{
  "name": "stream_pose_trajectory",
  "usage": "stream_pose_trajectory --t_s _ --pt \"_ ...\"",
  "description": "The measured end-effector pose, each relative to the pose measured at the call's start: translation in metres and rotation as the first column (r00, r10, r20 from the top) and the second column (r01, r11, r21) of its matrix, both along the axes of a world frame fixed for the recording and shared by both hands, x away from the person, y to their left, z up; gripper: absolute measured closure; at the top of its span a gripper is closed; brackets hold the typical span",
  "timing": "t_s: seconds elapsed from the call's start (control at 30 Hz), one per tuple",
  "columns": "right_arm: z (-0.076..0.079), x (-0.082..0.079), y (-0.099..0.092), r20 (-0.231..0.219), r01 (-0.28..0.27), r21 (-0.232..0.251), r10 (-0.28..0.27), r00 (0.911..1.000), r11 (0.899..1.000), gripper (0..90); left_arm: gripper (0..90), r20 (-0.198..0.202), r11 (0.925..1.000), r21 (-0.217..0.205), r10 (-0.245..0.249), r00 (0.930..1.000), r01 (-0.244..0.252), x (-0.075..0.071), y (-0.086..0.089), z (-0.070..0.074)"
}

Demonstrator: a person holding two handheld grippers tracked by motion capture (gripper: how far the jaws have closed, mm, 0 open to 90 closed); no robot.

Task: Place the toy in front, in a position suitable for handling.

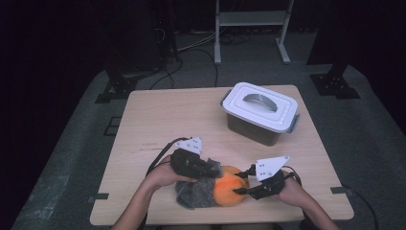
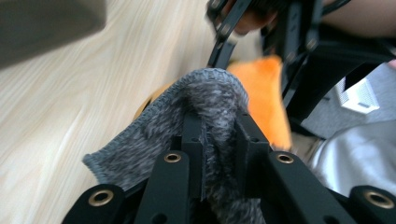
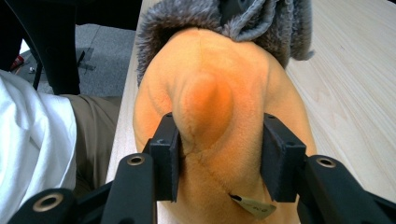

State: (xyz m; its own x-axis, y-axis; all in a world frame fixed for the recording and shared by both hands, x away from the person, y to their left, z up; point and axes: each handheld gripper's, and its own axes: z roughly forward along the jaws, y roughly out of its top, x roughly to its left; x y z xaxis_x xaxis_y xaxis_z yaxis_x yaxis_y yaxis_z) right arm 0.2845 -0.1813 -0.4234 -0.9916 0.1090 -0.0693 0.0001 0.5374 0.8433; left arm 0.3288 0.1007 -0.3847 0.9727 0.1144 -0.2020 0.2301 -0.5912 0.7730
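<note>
An orange plush toy (image 1: pixel 229 190) lies near the table's front edge, its left part covered by a grey knitted sock (image 1: pixel 195 191). My left gripper (image 1: pixel 210 168) is shut on the sock's rim (image 2: pixel 205 100), a fold of knit pinched between its pads. From the right, my right gripper (image 1: pixel 243 182) is shut on the plush toy (image 3: pixel 210 112), both pads pressing into its sides. A small tag (image 3: pixel 254 205) hangs under the toy.
A grey plastic box with a white clip-on lid and handle (image 1: pixel 261 111) stands at the back right of the wooden table (image 1: pixel 167 120). Past the table's near edge are the person's lap and white shirt (image 3: pixel 32 140). A metal stand (image 1: pixel 251 28) is on the floor beyond.
</note>
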Motion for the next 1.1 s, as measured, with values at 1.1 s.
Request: stream_pose_trajectory --t_s 1.1 --pt "0.0 0.014 -0.027 -0.062 0.117 0.047 -0.114 0.9916 0.992 54.7 78.9 0.086 0.9013 0.044 0.426 0.9005 -0.431 -0.009 0.19 0.014"
